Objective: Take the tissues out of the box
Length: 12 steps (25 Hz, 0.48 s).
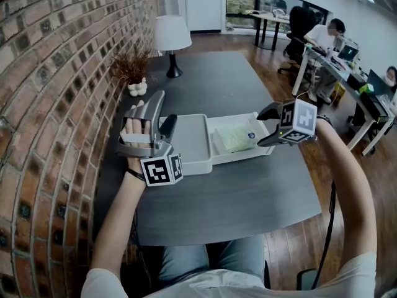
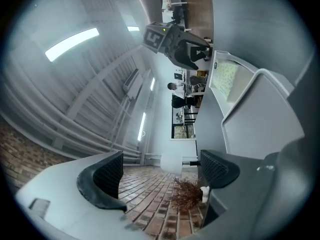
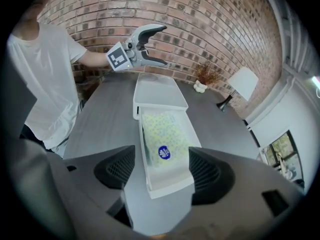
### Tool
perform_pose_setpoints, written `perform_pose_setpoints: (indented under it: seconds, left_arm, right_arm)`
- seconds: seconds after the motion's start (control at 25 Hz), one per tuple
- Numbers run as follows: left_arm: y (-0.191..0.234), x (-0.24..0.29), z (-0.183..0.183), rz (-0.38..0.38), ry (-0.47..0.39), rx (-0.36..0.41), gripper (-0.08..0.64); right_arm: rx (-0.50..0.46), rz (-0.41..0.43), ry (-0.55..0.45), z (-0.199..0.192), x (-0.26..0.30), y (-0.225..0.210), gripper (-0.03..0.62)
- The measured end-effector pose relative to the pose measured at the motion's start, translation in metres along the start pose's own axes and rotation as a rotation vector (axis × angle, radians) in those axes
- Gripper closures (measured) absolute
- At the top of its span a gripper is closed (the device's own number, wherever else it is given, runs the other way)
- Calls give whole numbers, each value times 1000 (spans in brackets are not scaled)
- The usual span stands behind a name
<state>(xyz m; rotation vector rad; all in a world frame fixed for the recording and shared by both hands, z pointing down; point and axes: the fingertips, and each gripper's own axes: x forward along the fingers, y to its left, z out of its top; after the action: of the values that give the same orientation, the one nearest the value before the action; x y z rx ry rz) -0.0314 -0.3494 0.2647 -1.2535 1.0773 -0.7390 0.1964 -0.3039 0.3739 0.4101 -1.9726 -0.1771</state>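
Rectangular white plastic box (image 1: 189, 136); soft yellow-patterned tissue pack (image 1: 236, 138) inside.

Bright, even indoor light from ceiling strips (image 2: 72, 44) and far windows (image 1: 245, 2); shadows soft; both gripper views bend and darken at their edges; nearest parts seem slightly soft.

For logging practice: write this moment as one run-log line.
left gripper open, empty | right gripper open above white plastic box | yellow-patterned tissue pack inside box
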Motion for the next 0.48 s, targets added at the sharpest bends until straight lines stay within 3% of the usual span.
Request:
perform_pose_setpoints:
  seconds: [0.08, 0.16, 0.48]
  left_arm:
    - [-3, 0, 1, -14, -10, -25, 92]
    - [-6, 0, 3, -28, -19, -51, 92]
    - [-15, -3, 4, -82, -51, -158, 91]
  right_arm:
    - [-3, 2, 4, 4, 6, -5, 241]
    - [-10, 13, 16, 6, 14, -8, 147]
    - [-66, 22, 60, 18, 35, -19, 147]
